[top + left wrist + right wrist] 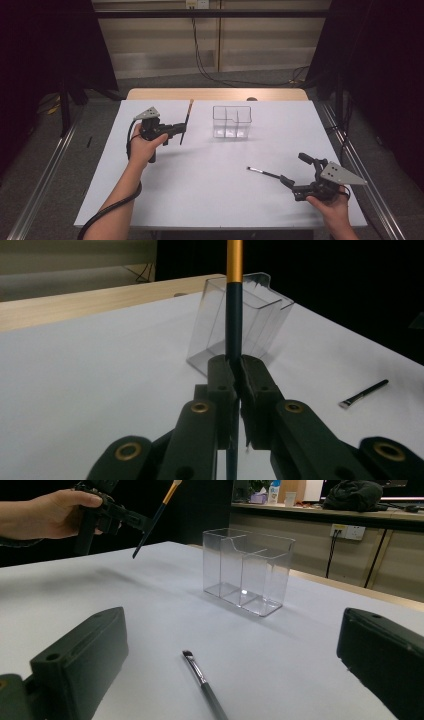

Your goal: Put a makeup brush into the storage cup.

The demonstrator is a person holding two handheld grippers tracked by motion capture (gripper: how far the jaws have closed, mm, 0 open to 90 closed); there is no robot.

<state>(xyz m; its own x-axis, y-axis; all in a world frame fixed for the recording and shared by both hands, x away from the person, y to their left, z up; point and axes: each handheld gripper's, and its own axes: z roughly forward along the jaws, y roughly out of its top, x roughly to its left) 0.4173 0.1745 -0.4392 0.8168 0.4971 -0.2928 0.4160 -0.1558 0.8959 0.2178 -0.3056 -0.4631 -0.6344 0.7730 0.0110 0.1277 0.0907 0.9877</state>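
My left tongs are clamped tight on a long brush, jaws pinched right up against its dark, slim, round handle. Above the grip the handle turns to a glossy orange-gold sleeve. From the high view the brush is held off the counter, standing steeply with the orange end toward the far edge.

My right tongs stand wide apart, nothing between the matte black, blocky jaws. Lying flat on the counter right in that gap is a second, shorter brush, black handle, a short silvery collar and a small dark flat tip pointing away from me. In the high view the small brush sits just off the tips of the right tongs, not touching them.

Out past both: a clear plastic organiser, hard, glossy, box-shaped, split by thin walls into compartments, its front wall lower than the back. It stands upright, near the held brush and just to its right.

The counter is a smooth, matte white sheet, with a pale wood strip along the far edge. I can read no labels or writing anywhere.
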